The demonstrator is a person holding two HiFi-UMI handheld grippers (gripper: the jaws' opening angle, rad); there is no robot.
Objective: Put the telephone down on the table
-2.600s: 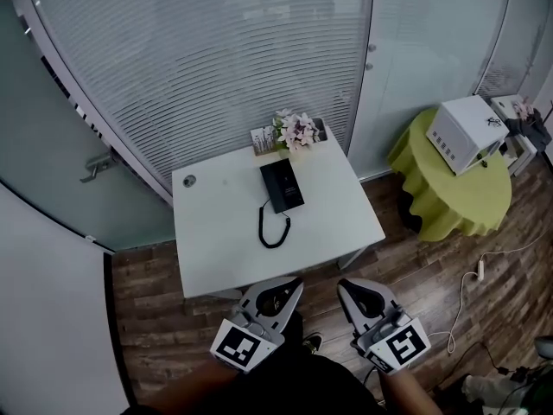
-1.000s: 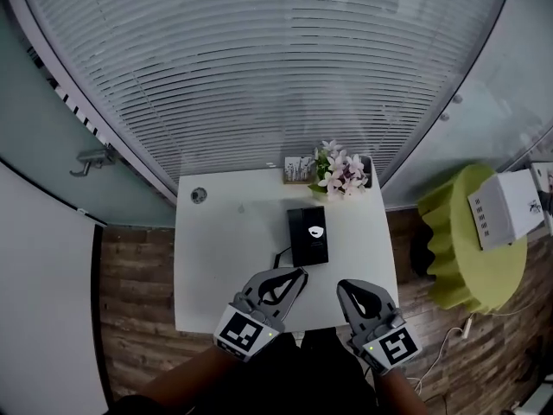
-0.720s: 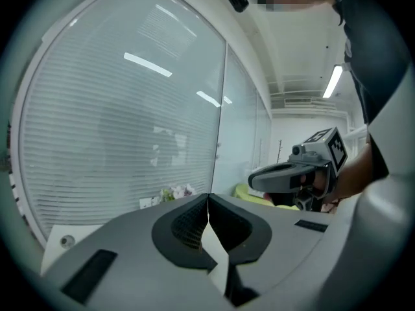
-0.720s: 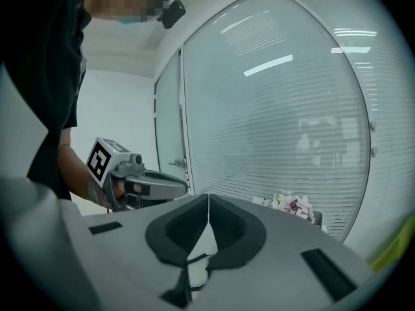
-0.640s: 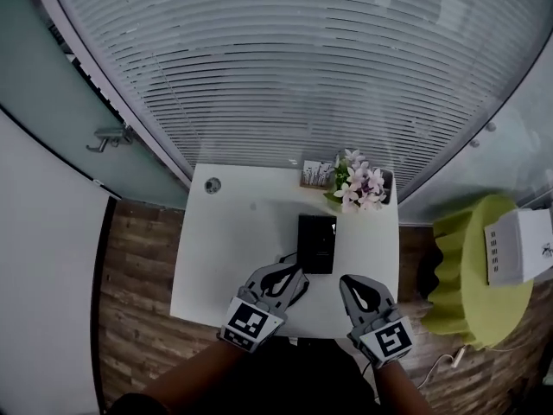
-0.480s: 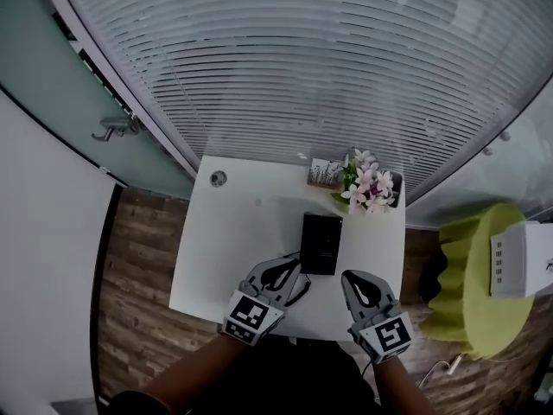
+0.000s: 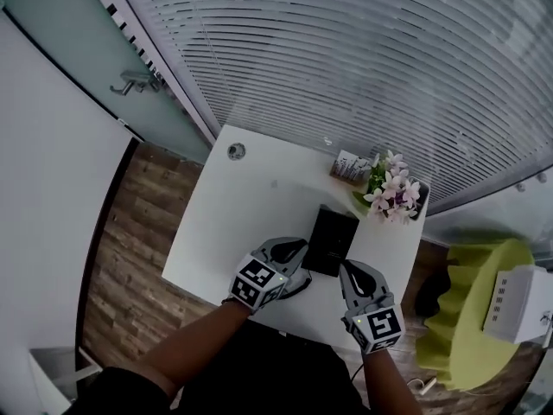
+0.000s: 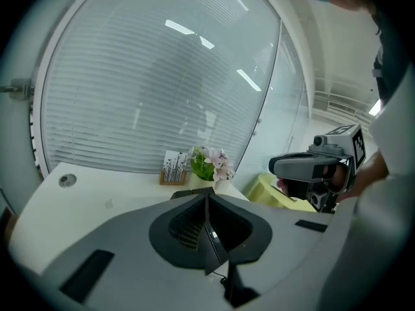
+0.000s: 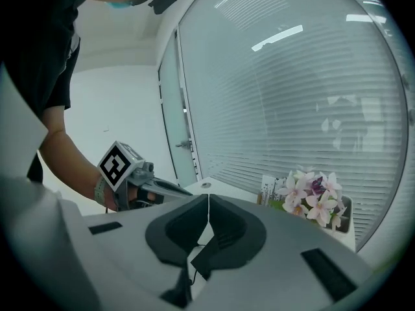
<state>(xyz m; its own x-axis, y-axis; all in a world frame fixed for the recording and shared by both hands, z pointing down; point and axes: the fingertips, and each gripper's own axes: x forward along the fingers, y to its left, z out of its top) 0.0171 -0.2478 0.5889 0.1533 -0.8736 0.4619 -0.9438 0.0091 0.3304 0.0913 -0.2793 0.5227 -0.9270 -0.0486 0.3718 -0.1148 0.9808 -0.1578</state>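
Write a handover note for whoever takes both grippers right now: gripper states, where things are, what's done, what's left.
Left gripper: jaws shut, nothing between them, at the phone's near left corner.
Right gripper: jaws shut, empty, at the phone's near right.
Flat black desk telephone: lies on the square white table, in front of the pink potted flowers.
Done: the telephone already rests on the table; nothing is gripped.
Left: I can't tell whether any part must still be moved.
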